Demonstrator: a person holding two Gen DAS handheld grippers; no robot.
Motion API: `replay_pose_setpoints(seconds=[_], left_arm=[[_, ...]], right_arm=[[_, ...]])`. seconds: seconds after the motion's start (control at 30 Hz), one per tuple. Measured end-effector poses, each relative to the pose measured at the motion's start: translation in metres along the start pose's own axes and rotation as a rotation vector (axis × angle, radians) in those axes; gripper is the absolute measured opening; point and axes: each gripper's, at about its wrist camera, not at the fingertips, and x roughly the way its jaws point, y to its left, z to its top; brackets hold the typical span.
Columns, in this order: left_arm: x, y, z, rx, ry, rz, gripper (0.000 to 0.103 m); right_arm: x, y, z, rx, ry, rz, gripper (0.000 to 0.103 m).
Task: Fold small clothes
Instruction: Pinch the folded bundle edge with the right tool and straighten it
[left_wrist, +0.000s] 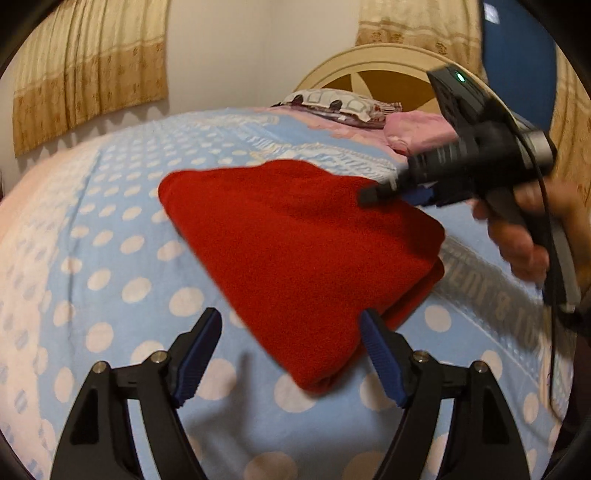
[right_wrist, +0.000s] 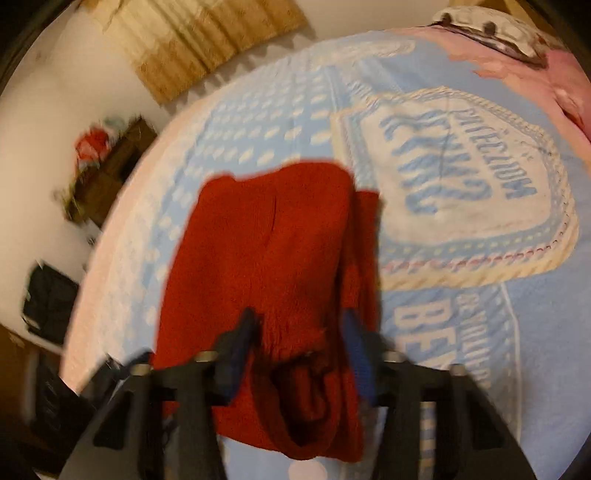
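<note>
Left fingers (left_wrist: 216, 325) gape wide and empty at lower centre, just off the folded red garment (left_wrist: 295, 251) lying mid-frame on the dotted bed cover (left_wrist: 110, 258). Right fingers (right_wrist: 243, 332) straddle its bunched edge, partly parted; blur hides any pinch. Snagging there could undo the fold.

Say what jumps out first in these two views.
The red garment, folded into a wedge, lies mid-bed on the blue polka-dot bedspread. The left gripper hangs open at its near corner, while the right gripper straddles a bunched fold at the other side. A large cream crest is printed beside it.
</note>
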Motion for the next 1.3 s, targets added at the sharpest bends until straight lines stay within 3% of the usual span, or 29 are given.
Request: replay_pose_setpoints(seconds=[0.13,0.27,0.47,0.63,0.7,0.73,0.8,0.83,0.87,1.0,1.07,1.17,1.3], left_arm=[[0.001,0.007,-0.006,-0.041,0.011,-0.029,0.083],[0.003,0.004,-0.008,-0.037,0.025,-0.043,0.084],[0.005,0.003,-0.009,-0.034,0.038,-0.035,0.086],[-0.029,0.006,0.017,-0.075,-0.082,-0.015,0.088],[-0.028,0.007,0.028,-0.076,-0.083,0.018,0.099],[-0.019,0.006,0.034,-0.05,-0.062,0.057,0.099],[0.001,0.003,0.037,0.009,-0.018,0.132,0.099],[0.016,0.004,0.035,0.032,0.012,0.162,0.099],[0.025,0.006,0.032,0.028,0.031,0.163,0.099],[0.035,0.02,0.017,-0.083,0.046,0.089,0.099],[0.034,0.018,0.017,-0.079,0.045,0.09,0.099],[0.032,0.014,0.016,-0.069,0.04,0.096,0.099],[0.027,0.014,0.014,-0.088,0.044,0.088,0.099]], right_arm=[[-0.012,0.005,-0.016,-0.051,-0.028,-0.046,0.02],[-0.024,0.001,-0.024,-0.065,-0.043,-0.076,0.019],[-0.006,-0.013,-0.024,-0.021,-0.019,-0.069,0.019],[-0.007,-0.011,-0.025,-0.047,-0.008,-0.079,0.019],[-0.007,-0.012,-0.024,-0.06,0.005,-0.08,0.019],[-0.007,-0.012,-0.023,-0.066,0.009,-0.085,0.019],[-0.008,-0.01,-0.021,-0.067,0.019,-0.092,0.022],[-0.012,-0.009,-0.018,-0.065,0.013,-0.095,0.028],[-0.016,-0.008,-0.015,-0.06,-0.001,-0.11,0.037],[-0.045,0.011,0.0,-0.116,-0.154,-0.231,0.047],[-0.048,0.025,0.009,-0.147,-0.193,-0.207,0.051],[-0.028,0.046,0.024,-0.184,-0.135,-0.1,0.051],[0.013,0.053,0.034,-0.194,-0.061,-0.169,0.051]])
